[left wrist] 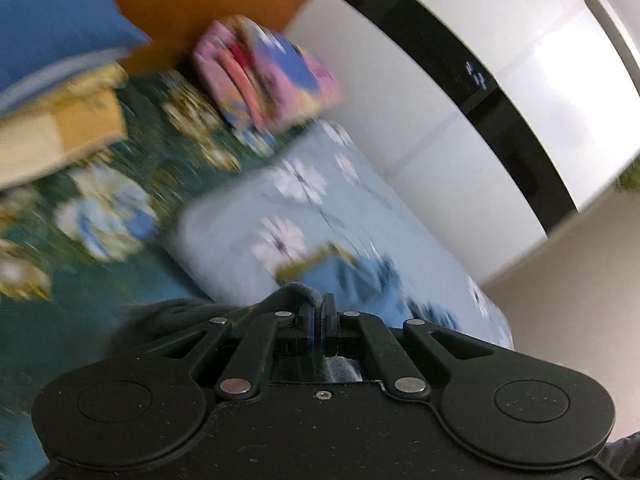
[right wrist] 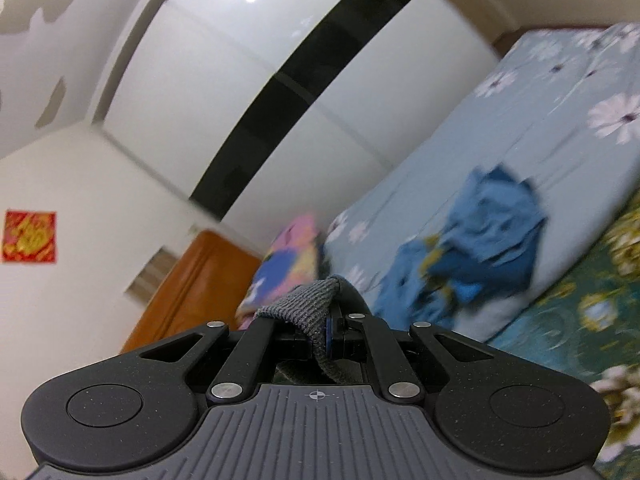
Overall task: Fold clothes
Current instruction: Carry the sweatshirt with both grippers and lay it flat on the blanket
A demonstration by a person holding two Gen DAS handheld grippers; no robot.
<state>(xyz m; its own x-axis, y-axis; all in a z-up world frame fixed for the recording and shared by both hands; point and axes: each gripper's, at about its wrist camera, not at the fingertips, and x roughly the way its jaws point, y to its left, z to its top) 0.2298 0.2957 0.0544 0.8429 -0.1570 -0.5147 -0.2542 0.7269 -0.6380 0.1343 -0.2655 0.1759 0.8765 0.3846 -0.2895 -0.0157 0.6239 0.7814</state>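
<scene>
Left wrist view: pillows (left wrist: 60,80) stacked at far left on a green floral cover (left wrist: 100,208); a pink folded cloth (left wrist: 264,72) against the orange headboard (left wrist: 192,4); a pale blue sheet (left wrist: 320,208) carrying a crumpled blue garment (left wrist: 352,276); white wardrobe (left wrist: 460,80) at right. The left gripper (left wrist: 318,314) has its jaws closed on the edge of a grey garment (left wrist: 298,294), which bunches just above the jaws and falls away to their left. Right wrist view: red wall decoration (right wrist: 29,236) at left, then the wardrobe, headboard and pink cloth, with the blue garment on the sheet at right. The right gripper (right wrist: 326,334) has its jaws closed on a grey ribbed hem (right wrist: 304,306), which drapes over the left finger and passes down between the jaws. No containers are visible.
</scene>
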